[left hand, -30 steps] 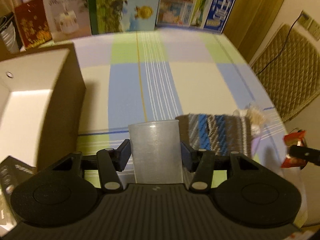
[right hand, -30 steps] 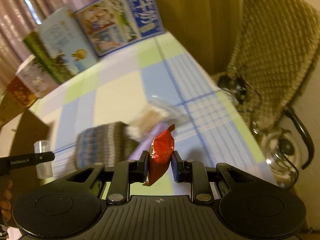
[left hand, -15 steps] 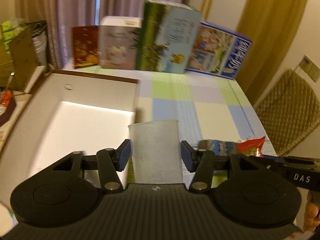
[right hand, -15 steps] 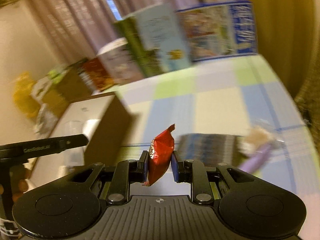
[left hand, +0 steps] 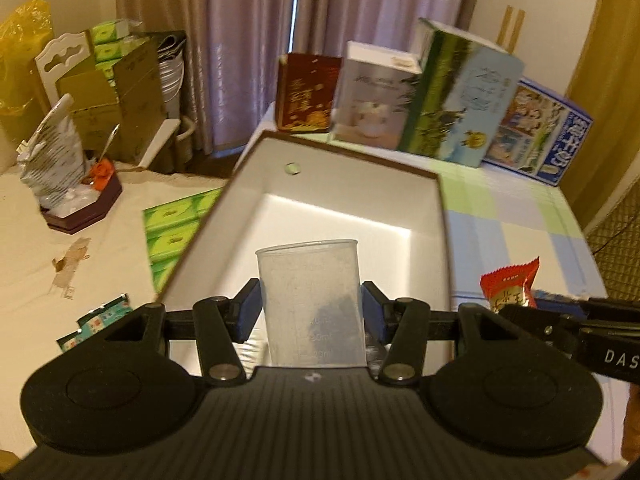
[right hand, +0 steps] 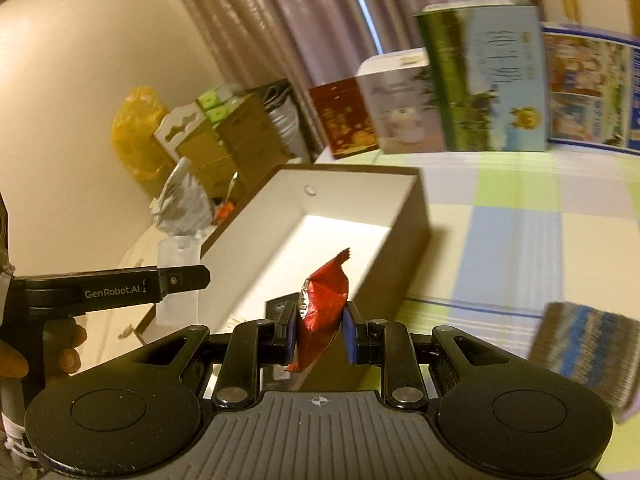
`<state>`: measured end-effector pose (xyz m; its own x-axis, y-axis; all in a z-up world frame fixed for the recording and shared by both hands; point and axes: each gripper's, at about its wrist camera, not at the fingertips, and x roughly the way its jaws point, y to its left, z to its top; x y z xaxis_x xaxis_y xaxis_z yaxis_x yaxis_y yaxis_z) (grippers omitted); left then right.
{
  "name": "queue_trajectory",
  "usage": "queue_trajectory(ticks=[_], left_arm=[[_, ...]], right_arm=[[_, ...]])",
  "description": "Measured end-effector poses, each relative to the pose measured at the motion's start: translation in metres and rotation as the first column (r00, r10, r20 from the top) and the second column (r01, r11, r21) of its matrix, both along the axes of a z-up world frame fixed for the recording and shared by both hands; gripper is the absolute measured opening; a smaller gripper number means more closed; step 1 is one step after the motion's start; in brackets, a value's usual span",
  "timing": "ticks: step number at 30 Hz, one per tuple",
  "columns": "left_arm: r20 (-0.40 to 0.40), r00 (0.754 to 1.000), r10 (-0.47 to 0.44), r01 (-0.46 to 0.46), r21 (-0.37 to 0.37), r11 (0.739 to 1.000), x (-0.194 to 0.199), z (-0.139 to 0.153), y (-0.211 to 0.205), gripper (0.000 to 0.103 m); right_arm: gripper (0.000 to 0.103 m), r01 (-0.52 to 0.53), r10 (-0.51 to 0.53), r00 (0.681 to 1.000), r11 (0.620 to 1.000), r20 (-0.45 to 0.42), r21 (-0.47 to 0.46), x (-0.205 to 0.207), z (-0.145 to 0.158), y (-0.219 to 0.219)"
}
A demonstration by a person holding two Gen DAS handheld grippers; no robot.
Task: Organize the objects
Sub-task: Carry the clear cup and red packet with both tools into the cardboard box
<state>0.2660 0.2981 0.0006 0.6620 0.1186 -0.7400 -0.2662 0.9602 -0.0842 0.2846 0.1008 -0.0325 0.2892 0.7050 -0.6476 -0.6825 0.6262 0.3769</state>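
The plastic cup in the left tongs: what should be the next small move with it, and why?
Probably lower the plastic cup into the open box and then release it. The left tongs hold it upright over the white interior, which looks bare there. The right tongs hold a red snack packet beside it.

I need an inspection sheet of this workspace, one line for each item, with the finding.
Surface: checked tablecloth, partly bare.
Job's things: open white-lined box on the table; clear measuring cup and red snack packet held over it; striped knitted item at the right edge.
Clutter: four printed cartons standing along the far edge.
Grippers: left gripper shut on the cup; right gripper shut on the packet.
Cables: nothing seen.
Surroundings: curtains, stacked cardboard boxes, yellow bag.
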Motion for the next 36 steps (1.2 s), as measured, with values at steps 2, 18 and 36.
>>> queue_trajectory(ticks=[2,18,36], left_arm=[[-0.019,1.0,0.001,-0.001,-0.004,1.0,0.003,-0.007,0.011,0.049],[-0.167,0.982,-0.088,0.072,-0.1,0.992,0.032,-0.073,0.032,0.049],[-0.234,0.964,-0.122,0.09,-0.143,0.986,0.043,-0.096,0.03,0.049]], right_arm=[[0.021,-0.013,0.013,1.0,1.0,0.006,-0.017,0.0,-0.005,0.014],[0.021,-0.104,0.128,0.99,0.95,0.064,-0.293,0.01,-0.056,0.09],[0.022,-0.11,0.132,0.991,0.928,0.037,-0.356,0.024,-0.066,0.102]])
